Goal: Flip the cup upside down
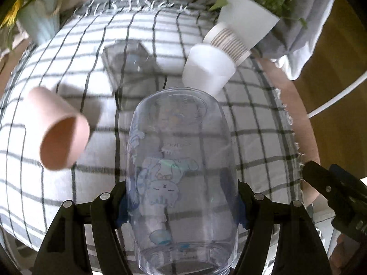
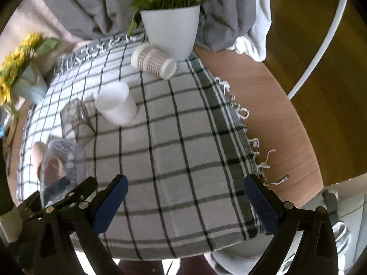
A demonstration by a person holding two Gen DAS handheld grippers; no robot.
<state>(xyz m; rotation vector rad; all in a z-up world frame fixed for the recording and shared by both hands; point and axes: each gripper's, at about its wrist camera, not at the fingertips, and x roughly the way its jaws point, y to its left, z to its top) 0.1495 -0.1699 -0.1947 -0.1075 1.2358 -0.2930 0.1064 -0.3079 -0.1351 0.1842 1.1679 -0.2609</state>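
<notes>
My left gripper is shut on a clear plastic cup with a blue cartoon print, held above the checked cloth with its mouth toward the camera and its base pointing away. The same cup shows at the left of the right wrist view, in the left gripper's fingers. My right gripper is open and empty over the near part of the cloth.
A pink cup lies on its side at left. A white cup and a brown-striped paper cup lie by a white plant pot. A clear cup sits behind. A sunflower vase stands far left.
</notes>
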